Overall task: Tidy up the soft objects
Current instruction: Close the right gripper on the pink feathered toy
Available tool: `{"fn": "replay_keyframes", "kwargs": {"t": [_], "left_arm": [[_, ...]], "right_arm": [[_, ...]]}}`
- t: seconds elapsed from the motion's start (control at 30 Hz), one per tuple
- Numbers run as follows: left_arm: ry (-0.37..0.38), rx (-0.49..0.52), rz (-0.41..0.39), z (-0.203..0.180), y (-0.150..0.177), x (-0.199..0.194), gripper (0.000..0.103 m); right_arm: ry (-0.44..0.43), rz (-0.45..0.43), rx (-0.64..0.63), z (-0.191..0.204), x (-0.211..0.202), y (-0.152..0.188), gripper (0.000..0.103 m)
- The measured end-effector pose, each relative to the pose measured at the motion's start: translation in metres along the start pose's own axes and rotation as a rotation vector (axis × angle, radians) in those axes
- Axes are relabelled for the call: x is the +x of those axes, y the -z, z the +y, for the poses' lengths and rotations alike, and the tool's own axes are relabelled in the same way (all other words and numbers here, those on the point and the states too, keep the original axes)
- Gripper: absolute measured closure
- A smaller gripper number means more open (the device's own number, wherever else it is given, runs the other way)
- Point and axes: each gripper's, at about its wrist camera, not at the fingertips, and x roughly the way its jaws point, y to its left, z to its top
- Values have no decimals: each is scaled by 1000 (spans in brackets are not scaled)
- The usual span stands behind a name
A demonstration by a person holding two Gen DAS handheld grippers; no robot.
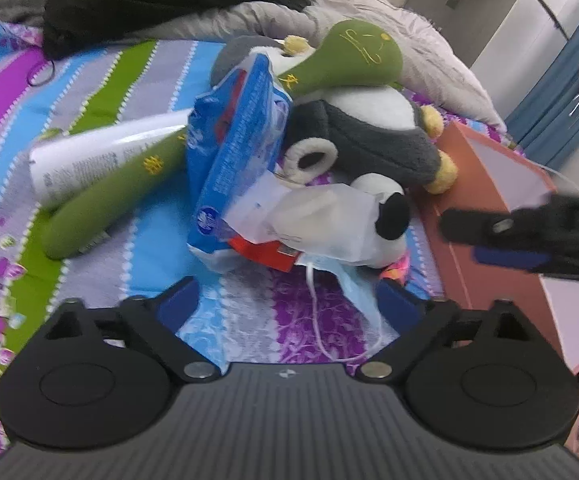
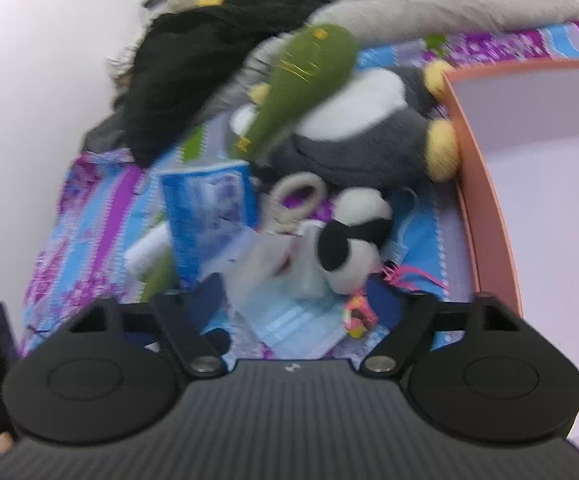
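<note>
Two grippers hover over one messy heap on the striped bedspread point(image 1: 137, 64). The left gripper point(image 1: 289, 300) has its fingers spread wide with nothing between them but bedding and the strap of a blue face mask point(image 1: 353, 284). The right gripper point(image 2: 295, 300) is also parted, less widely, poised over that same face mask point(image 2: 297, 320) and holding nothing; the view is blurred.

The pile itself: a small panda plush point(image 1: 385, 216) at the front, a grey penguin plush point(image 1: 369, 136) behind it, a long green plush point(image 1: 329, 68) draped across the top, a blue tissue pack point(image 1: 233, 148) leaning in the middle, a white tube point(image 1: 101, 152) off to the side. The orange box point(image 1: 497, 184) sits just beside the penguin's yellow feet and looks like the place to put them.

My call is to take the front item first. The panda is nearest and free on top, so pinch its round body rather than an ear, and keep the mask strap out of the fingers or it trails along. One hand lifts while the other steadies the tissue pack, which looks ready to topple.
</note>
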Motion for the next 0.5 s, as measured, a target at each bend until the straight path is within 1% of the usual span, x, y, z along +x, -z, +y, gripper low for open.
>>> {"fn": "replay_keyframes", "kwargs": {"t": [0.07,0.1,0.17,0.23,0.37,0.43,0.47,0.5], "left_arm": [[14,-7,0,0,3,3,20],[31,-12,5,1,4,5,27],[63,-35,8,2,6,8,35],[88,-50,18,2,8,13,44],[128,-78,24,2,8,25,48],[140,-91,28,2,8,32,58],[149,-99,26,2,8,34,61],[157,-105,23,3,8,37,67]], "right_arm": [[0,17,34,-5,9,4,42],[13,28,42,-7,13,6,43],[34,30,39,-10,20,10,46],[53,38,35,-12,28,15,46],[69,43,71,-21,44,20,46],[93,39,74,-22,49,21,45],[83,42,79,-23,52,20,45],[70,50,94,-26,55,20,45]]}}
